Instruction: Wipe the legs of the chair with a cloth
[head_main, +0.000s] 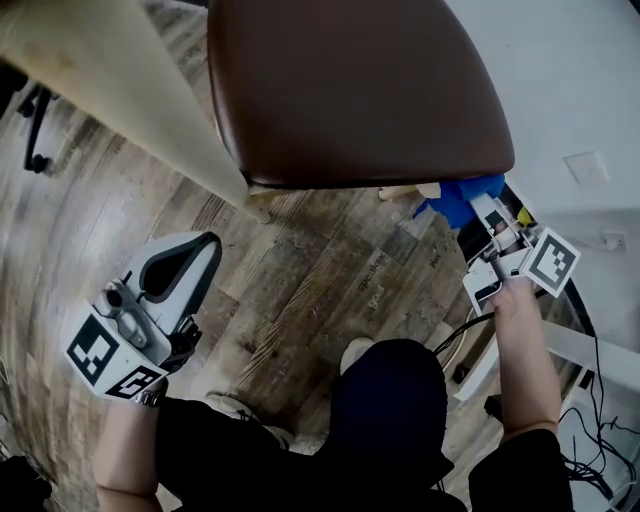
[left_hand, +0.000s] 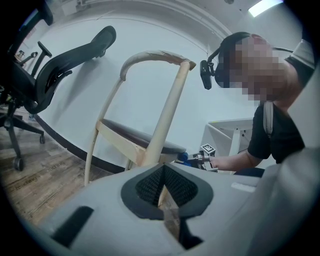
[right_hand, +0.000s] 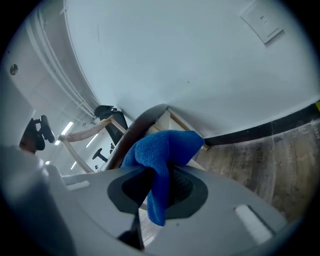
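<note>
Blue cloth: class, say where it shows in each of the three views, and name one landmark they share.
Head view: blue cloth right of middle, below the chair seat corner, held by the right gripper.
Left gripper view: small blue patch right of middle, beside the seat.
Right gripper view: centre, clamped between the jaws.
Shared landmark: the brown chair seat.

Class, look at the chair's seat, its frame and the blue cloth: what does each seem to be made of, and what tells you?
The seat is dark brown and smooth with a soft sheen, so probably leather or vinyl. The frame is pale and matte with joined rails, and looks like light wood. The cloth is bright blue with a fuzzy nap and soft folds, so likely microfibre.
</note>
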